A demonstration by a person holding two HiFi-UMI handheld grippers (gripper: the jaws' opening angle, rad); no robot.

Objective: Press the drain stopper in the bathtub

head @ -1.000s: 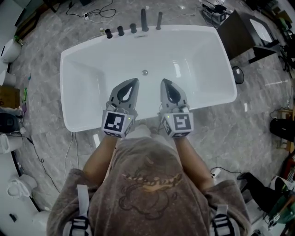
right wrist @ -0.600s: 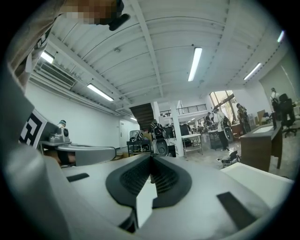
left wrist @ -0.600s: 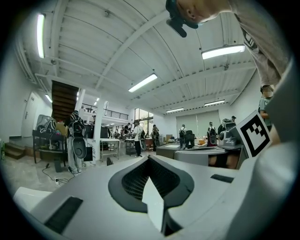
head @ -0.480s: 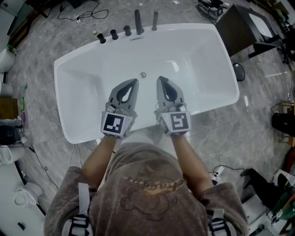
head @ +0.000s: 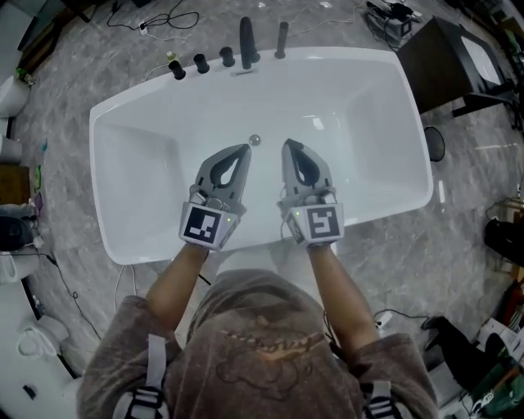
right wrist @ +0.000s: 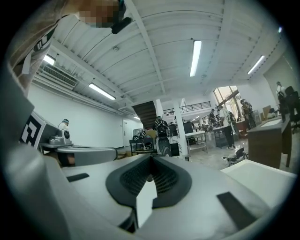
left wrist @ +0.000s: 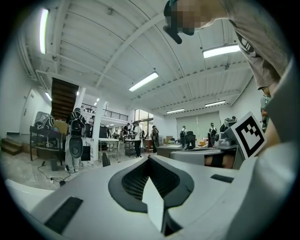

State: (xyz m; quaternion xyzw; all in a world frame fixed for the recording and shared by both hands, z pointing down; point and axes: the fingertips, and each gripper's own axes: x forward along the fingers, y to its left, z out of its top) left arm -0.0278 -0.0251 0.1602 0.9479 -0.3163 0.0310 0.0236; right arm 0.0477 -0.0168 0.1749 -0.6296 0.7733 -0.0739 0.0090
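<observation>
Seen from above in the head view, a white bathtub [head: 139, 237] holds a small round metal drain stopper [head: 255, 140] on its floor near the far side. My left gripper [head: 245, 150] hangs over the tub, shut and holding nothing, with its tip just short of the stopper and slightly left of it. My right gripper [head: 288, 145] is beside it, also shut and holding nothing, a little to the stopper's right. Both gripper views point out across a large hall. The left gripper [left wrist: 149, 157] and the right gripper [right wrist: 151, 157] show there with jaws together; the tub and stopper are not seen.
A dark spout [head: 246, 39], a handle [head: 282, 38] and several black knobs [head: 201, 62] line the tub's far rim. A dark cabinet [head: 454, 61] stands at the upper right. Cables [head: 155, 18] lie on the marble floor. People and tables [left wrist: 136, 140] fill the hall.
The head view has shifted, so the tub sits lower and wider in the frame. Both grippers stay side by side and shut; the left tip is now nearer the stopper.
</observation>
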